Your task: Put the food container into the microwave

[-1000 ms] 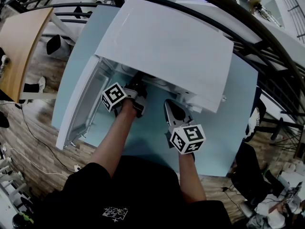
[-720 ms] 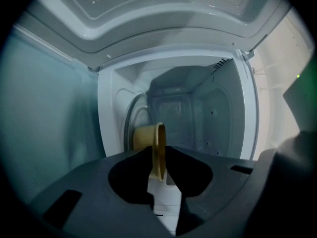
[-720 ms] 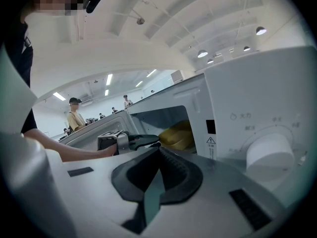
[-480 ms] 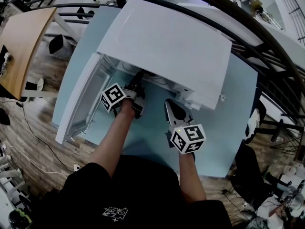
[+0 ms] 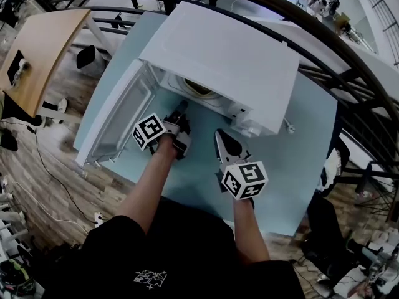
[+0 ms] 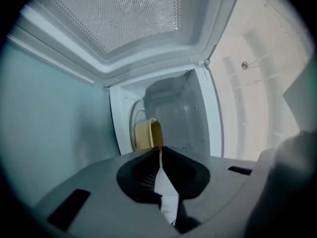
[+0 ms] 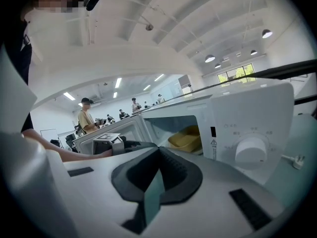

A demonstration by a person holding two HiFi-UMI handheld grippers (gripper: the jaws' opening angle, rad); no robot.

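Food container sits inside the microwave, mid-frame in my left gripper view. My left gripper and right gripper are both pinched closed, empty. Door hangs open at the head view's left; shove it carelessly and the microwave probably slides.

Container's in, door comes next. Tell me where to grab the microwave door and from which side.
Take the door at its free edge, farthest from the hinge, likely with the left gripper, coming from the left. It stands swung wide open, and that thin edge would fit between opened jaws.
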